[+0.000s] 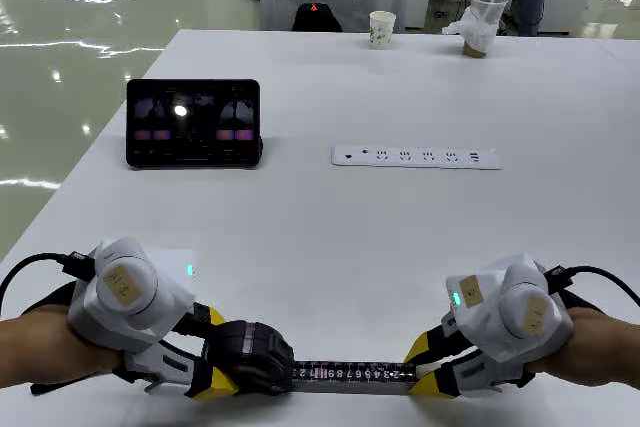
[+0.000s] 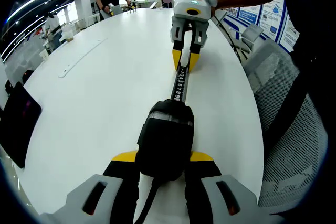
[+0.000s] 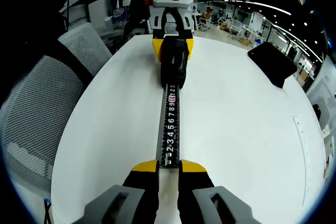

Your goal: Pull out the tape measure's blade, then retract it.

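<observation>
- Clamping the tape measure (image 2: 167, 137) by its case, the left gripper (image 1: 222, 352) sits at seven o'clock.
- At five o'clock the right gripper (image 1: 422, 367) pinches the blade (image 3: 170, 124) by its tip; best pull straight, level, slowly.
- Beyond, the tablet (image 1: 193, 123) at eleven o'clock lies well clear.

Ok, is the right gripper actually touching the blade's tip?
Touching. The right gripper view shows the right gripper with its yellow jaws closed on the free end of the blade, with no gap on either side.

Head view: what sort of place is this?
Probably an open-plan office or lab: the white table carries a power strip and a tablet, and a mesh office chair stands beside it.
</observation>
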